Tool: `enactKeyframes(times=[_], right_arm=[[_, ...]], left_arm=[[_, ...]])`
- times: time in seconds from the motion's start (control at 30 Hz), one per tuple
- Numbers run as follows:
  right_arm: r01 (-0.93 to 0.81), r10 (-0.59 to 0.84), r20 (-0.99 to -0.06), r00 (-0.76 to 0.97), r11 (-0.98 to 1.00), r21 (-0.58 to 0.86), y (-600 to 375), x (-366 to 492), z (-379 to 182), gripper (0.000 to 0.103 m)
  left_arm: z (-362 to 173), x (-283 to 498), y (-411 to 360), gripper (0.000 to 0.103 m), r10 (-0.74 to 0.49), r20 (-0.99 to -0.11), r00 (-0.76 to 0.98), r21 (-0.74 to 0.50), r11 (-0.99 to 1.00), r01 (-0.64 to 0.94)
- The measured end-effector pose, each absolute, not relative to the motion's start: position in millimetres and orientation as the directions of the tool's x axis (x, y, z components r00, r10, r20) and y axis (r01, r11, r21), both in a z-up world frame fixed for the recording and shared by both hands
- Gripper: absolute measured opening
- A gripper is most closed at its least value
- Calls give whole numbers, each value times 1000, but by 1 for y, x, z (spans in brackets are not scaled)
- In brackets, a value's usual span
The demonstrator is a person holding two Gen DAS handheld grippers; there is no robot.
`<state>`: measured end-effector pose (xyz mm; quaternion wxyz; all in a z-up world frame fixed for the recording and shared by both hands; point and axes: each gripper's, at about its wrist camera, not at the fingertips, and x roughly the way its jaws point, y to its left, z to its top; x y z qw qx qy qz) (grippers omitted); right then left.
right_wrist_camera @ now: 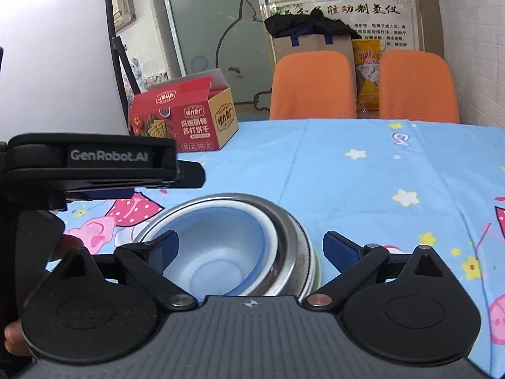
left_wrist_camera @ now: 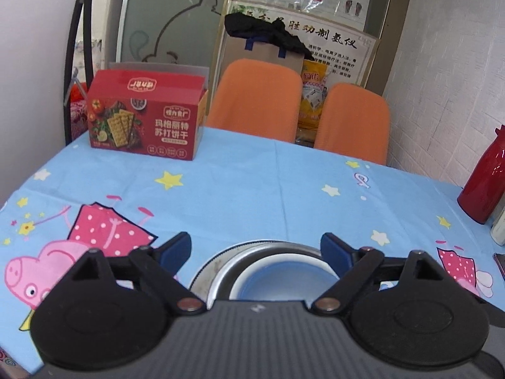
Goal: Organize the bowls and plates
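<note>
Much of the stacked dishes is hidden: in the left wrist view the gripper body covers the near half of the bowl (left_wrist_camera: 277, 279), and in the right wrist view its near rim is cut off the same way. The stack sits on the tablecloth (left_wrist_camera: 284, 183), a smooth blue fabric printed with stars and pink cartoon pigs. A pale blue bowl (right_wrist_camera: 217, 252), round and glossy, nests inside a white one, which sits in a shiny steel bowl (right_wrist_camera: 293, 237) with a ribbed rim. The left gripper (left_wrist_camera: 256, 251) is spread wide with nothing between its fingers, above the stack. The right gripper (right_wrist_camera: 251, 249) is likewise spread, its left finger over the blue bowl. A red cracker box (left_wrist_camera: 145, 120) stands at the far edge.
</note>
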<state>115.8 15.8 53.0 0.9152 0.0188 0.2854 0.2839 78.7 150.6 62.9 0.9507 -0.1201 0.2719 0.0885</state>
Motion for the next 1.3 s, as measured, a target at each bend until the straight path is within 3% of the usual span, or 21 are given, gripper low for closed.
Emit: enactKeyframes(times=[0.57,1.03,1.3], right_arm=[[-272,311,-464,829,951,150,-97,43,40,103],[-156,200,-554,808,980,126,-118,13,18,103],[-175,217,-567,795,976,129,-114,12,15,103]], left_arm=[[34,-20,46,90,60,-520,852,-57,993,-104],[7,-43,31,90,57,-546,836,-40,995,-94],[4,-43,33,90,72,-541,838,-38,993,-110]])
